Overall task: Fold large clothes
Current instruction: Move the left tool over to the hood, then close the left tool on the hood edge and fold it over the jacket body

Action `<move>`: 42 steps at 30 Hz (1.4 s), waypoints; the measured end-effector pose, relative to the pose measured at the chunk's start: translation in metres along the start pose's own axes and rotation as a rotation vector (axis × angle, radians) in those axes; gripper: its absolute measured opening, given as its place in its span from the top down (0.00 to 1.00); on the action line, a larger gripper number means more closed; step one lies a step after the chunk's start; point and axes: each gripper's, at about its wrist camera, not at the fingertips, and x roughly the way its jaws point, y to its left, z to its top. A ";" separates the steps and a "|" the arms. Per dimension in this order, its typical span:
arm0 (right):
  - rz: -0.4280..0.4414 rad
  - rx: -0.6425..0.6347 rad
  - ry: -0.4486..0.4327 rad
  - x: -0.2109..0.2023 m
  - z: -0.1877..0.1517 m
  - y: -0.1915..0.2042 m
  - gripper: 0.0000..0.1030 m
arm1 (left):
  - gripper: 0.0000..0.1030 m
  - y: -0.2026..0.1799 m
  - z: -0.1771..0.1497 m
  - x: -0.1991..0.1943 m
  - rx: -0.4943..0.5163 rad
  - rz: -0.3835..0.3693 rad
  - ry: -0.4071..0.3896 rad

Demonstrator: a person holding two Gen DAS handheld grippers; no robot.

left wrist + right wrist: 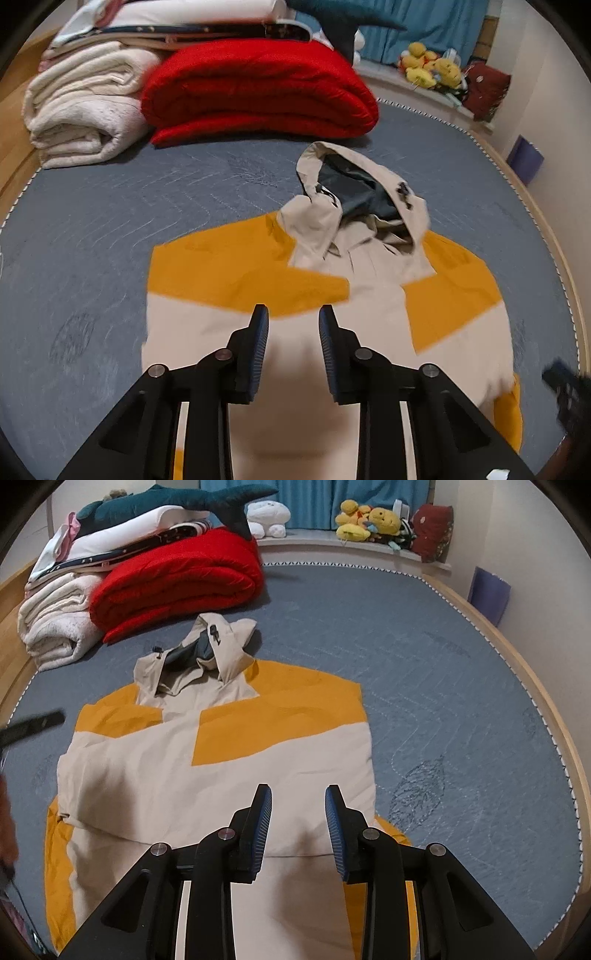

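jacket: a cream and orange hooded jacket (207, 775) lies front-up on the blue-grey bed (443, 686), hood (207, 646) at the far end, hem at the near end under both cameras.
fold so far: sides look tucked in already, so the body reads as a rough rectangle; an orange bit pokes out at the near left and near right. My guess is the sleeves are folded under or across, but I can't say which.
left tool: the left tool (293, 321) hangs over the near-left part of the cream panel, jaws parted, nothing between the pads, no cloth pinched.
right tool: the right tool (298, 801) is the same deal over the near-right part, jaws apart and empty.
step in hand: looks like the pause between folds, both tools lined up near the hem, nothing grabbed yet.
next move: I'd say each tool needs to drop to a hem corner, pinch through all layers, then carry the near end toward the hood, keeping both sides level so it doesn't skew.
hard to see: the hem itself is hidden behind the tool bodies in both views; the left view is motion-blurred.
clutter: a folded red quilt (177, 583) and a white blanket (55, 627) sit at the far left, well apart from the jacket.
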 end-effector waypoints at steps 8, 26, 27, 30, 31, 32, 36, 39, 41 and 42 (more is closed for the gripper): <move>-0.018 0.022 0.057 0.033 0.001 -0.011 0.69 | 0.77 -0.004 0.085 0.086 -0.013 -0.088 0.101; -0.066 0.067 0.152 0.080 0.011 -0.037 0.69 | 0.69 0.011 0.183 0.289 -0.280 -0.125 0.398; -0.062 0.068 0.154 0.080 0.010 -0.036 0.69 | 0.71 0.014 0.184 0.290 -0.305 -0.142 0.383; -0.057 0.055 0.157 0.083 0.010 -0.034 0.69 | 0.95 0.015 0.183 0.288 -0.294 -0.169 0.380; -0.060 0.058 0.159 0.084 0.010 -0.035 0.69 | 0.96 0.014 0.184 0.284 -0.276 -0.175 0.371; -0.062 0.064 0.161 0.084 0.010 -0.037 0.69 | 0.97 0.008 0.184 0.273 -0.223 -0.187 0.341; -0.064 0.104 0.157 0.084 0.014 -0.045 0.69 | 0.98 -0.011 0.178 0.206 -0.071 -0.217 0.202; -0.059 0.126 0.141 0.077 0.017 -0.049 0.69 | 0.99 -0.029 0.160 0.142 0.051 -0.246 0.097; -0.055 0.134 0.116 0.068 0.019 -0.050 0.69 | 0.99 -0.047 0.136 0.092 0.163 -0.252 0.037; -0.053 0.137 0.104 0.065 0.020 -0.050 0.69 | 0.99 -0.056 0.117 0.066 0.228 -0.243 0.003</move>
